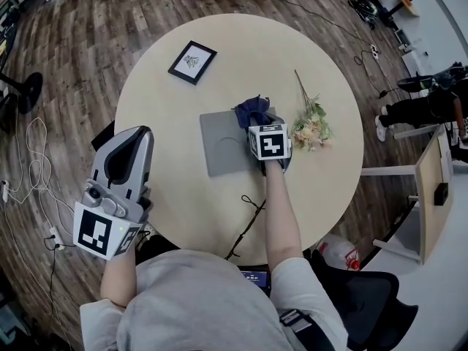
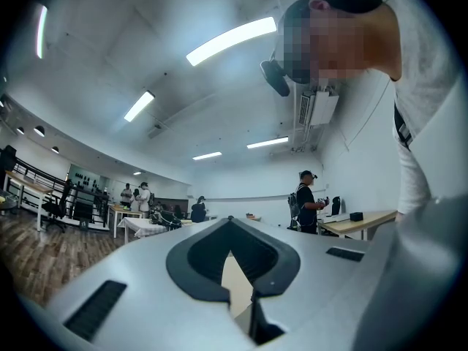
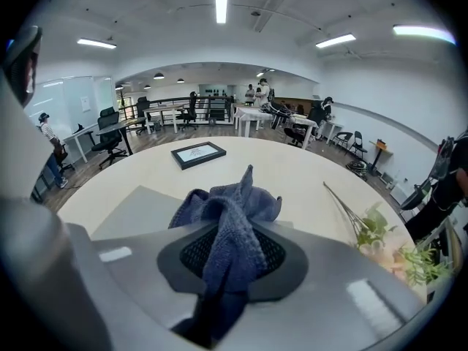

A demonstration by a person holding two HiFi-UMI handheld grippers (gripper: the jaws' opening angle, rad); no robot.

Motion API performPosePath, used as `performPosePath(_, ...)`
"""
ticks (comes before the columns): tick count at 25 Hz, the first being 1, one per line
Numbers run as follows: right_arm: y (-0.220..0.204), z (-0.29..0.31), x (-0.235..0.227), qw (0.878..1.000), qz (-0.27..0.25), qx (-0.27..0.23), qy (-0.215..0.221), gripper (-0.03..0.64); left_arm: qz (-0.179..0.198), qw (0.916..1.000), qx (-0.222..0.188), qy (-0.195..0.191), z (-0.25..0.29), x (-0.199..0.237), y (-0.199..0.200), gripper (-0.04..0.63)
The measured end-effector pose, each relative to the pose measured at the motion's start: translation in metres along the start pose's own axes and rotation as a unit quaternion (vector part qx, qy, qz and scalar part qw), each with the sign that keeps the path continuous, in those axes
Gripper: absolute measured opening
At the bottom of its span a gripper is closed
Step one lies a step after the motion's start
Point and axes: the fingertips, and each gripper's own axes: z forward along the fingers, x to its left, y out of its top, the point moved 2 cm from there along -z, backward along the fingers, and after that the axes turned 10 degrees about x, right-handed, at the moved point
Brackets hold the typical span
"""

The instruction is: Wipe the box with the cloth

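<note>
A flat grey box (image 1: 223,141) lies in the middle of the round beige table (image 1: 175,189). A dark blue cloth (image 1: 252,110) sits bunched on the box's far right corner. My right gripper (image 1: 262,123) points down at that corner and is shut on the cloth. In the right gripper view the cloth (image 3: 227,210) fills the gap between the jaws, with the box (image 3: 135,210) to its left. My left gripper (image 1: 143,131) hangs beyond the table's left edge, away from the box. Its jaws meet at the tips and hold nothing, which the left gripper view also shows for this left gripper (image 2: 229,219).
A black picture frame (image 1: 192,62) lies on the far left of the table. A sprig of artificial flowers (image 1: 311,126) lies just right of the box. A thin black cord (image 1: 248,221) trails over the near edge. Other people and desks stand far off in the room.
</note>
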Motion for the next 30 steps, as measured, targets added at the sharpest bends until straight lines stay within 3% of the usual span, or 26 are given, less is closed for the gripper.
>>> performPosePath(11, -0.019, -0.009, -0.050, 0.998, 0.053, -0.010, -0.039, 0.081, 0.007, 0.9999, 0.003, -0.007, 0.002, -0.008, 0.002, 0.003)
performPosePath(30, -0.051, -0.030, -0.051, 0.997, 0.071, -0.002, -0.031, 0.080, 0.001, 0.9997, -0.004, -0.024, -0.012, -0.007, 0.005, 0.003)
